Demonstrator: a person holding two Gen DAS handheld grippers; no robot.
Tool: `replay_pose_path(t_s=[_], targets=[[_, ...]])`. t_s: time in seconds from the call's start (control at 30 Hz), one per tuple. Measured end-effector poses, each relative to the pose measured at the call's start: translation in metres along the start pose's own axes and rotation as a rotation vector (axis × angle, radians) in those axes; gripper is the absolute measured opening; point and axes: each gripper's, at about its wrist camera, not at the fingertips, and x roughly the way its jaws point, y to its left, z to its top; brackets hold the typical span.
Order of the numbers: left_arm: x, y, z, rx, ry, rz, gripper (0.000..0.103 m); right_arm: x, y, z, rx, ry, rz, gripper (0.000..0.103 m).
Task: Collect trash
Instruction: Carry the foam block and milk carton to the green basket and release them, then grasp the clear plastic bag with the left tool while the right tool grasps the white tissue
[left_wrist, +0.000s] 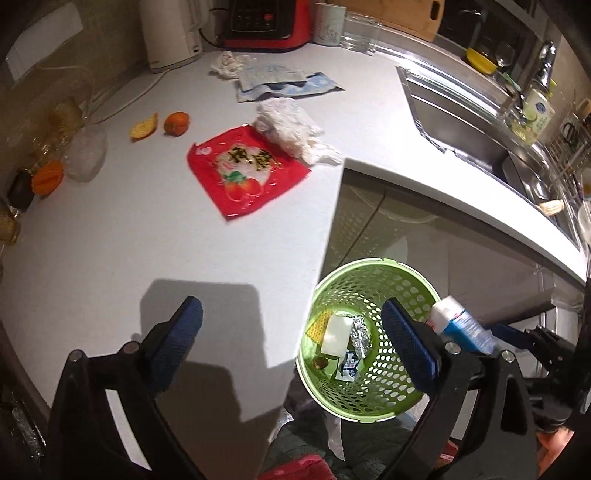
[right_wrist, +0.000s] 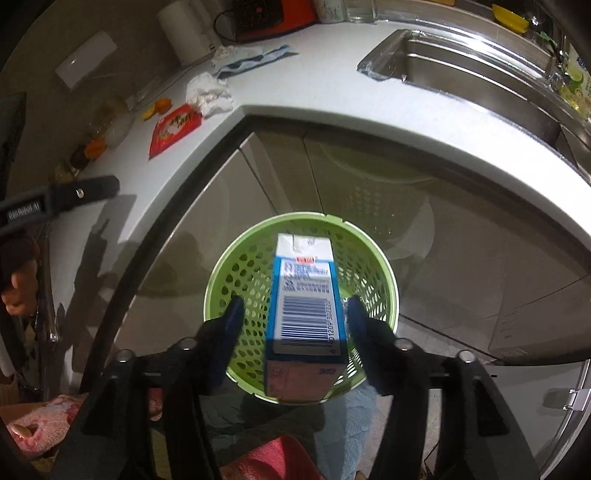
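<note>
A green perforated bin (left_wrist: 373, 402) (right_wrist: 373, 258) stands on the floor below the counter edge, with foil, a white block and small wrappers inside. A blue and white carton (right_wrist: 304, 302) (left_wrist: 461, 325) hangs right over the bin between the jaws of my right gripper (right_wrist: 293, 314). A gap shows between its left finger (right_wrist: 229, 332) and the carton, so the jaws stand open. My left gripper (left_wrist: 291, 339) is open and empty above the counter's near edge. A red snack wrapper (left_wrist: 247, 173) and crumpled white tissue (left_wrist: 291, 129) lie on the counter.
A tangerine (left_wrist: 176, 123) and a peel piece (left_wrist: 143, 127) lie on the counter (left_wrist: 110, 240). A kettle (left_wrist: 170, 33), red appliance (left_wrist: 266, 22), cloth (left_wrist: 288, 81), jars (left_wrist: 48, 155) and the sink (left_wrist: 476, 136) border it. Cabinet doors stand behind the bin.
</note>
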Motion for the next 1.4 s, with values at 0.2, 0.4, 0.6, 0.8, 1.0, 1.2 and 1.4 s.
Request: replay_pose_path(t_s=[0.2,0.4,0.6,0.8,1.0,1.2,1.4], targets=[[0.002,0.042,0.005,-0.117,-0.007,0.028,0.093,0.013,0.014,0.013,-0.06,0.033,-0.01,0.082],[-0.006,0.069,0.014,-0.173,-0.043,0.081,0.093,-0.001,0.042,0.07,-0.155,-0.068,-0.003,0.092],[-0.014,0.084,0.026,-0.213,-0.076,0.116,0.093,-0.004,0.07,0.125,-0.237,-0.136,0.013,0.097],[-0.02,0.105,0.037,-0.266,-0.11,0.15,0.095,0.004,0.089,0.161,-0.28,-0.167,0.029,0.101],[-0.013,0.131,0.05,-0.311,-0.119,0.18,0.095,0.024,0.102,0.185,-0.295,-0.158,0.04,0.101],[0.001,0.151,0.059,-0.348,-0.107,0.208,0.095,0.053,0.111,0.21,-0.288,-0.137,0.042,0.101],[0.012,0.164,0.068,-0.395,-0.122,0.23,0.095,0.089,0.122,0.232,-0.28,-0.093,0.054,0.1]])
